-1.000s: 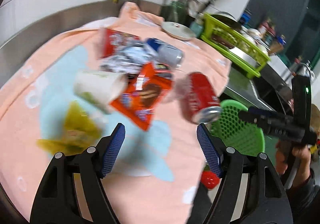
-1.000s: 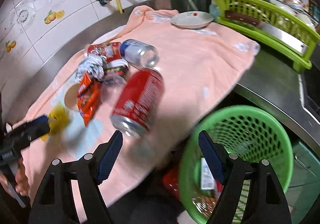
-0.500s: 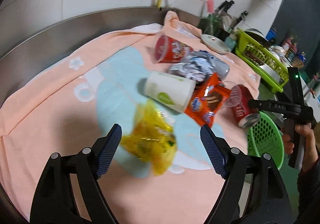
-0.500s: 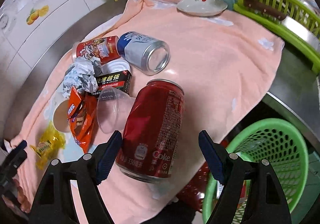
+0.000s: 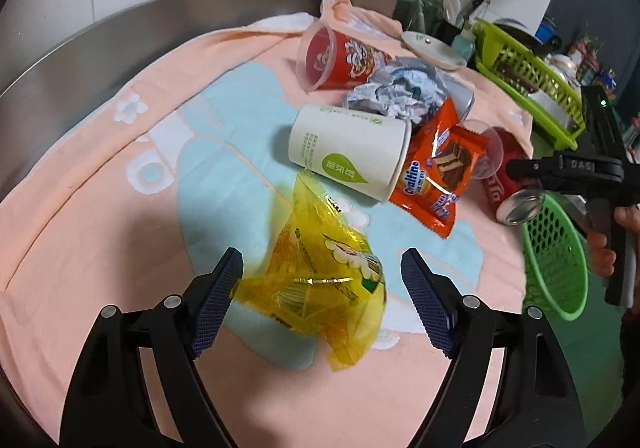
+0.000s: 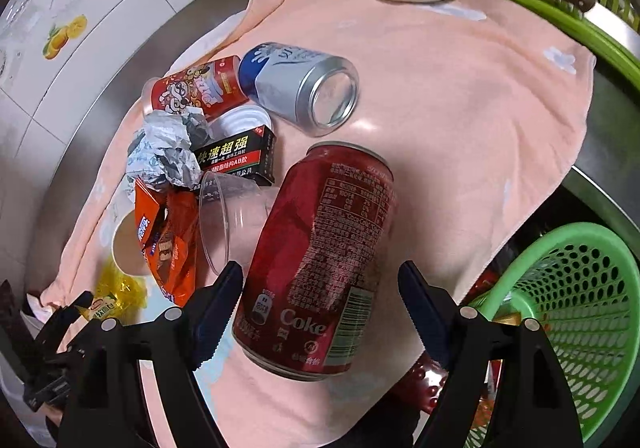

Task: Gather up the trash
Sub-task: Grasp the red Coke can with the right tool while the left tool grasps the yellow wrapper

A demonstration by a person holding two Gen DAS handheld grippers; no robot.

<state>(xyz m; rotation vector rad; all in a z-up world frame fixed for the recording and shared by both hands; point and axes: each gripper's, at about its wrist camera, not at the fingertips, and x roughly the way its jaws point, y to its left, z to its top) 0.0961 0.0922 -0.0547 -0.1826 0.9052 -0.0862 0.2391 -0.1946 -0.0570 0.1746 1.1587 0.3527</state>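
Both tongs have closed in on their targets since a moment ago. Now the left tongs stand wide open with the yellow wrapper lying between the two fingers, crumpled on the peach towel over the counter; nothing is gripped. The right tongs are just as wide, and the red Coke can lies on its side between them, its bottom end toward the camera, with no finger touching it that I can see. Just left of the can sit a clear plastic cup and an orange snack packet. The green basket stands below the counter edge, to the right.
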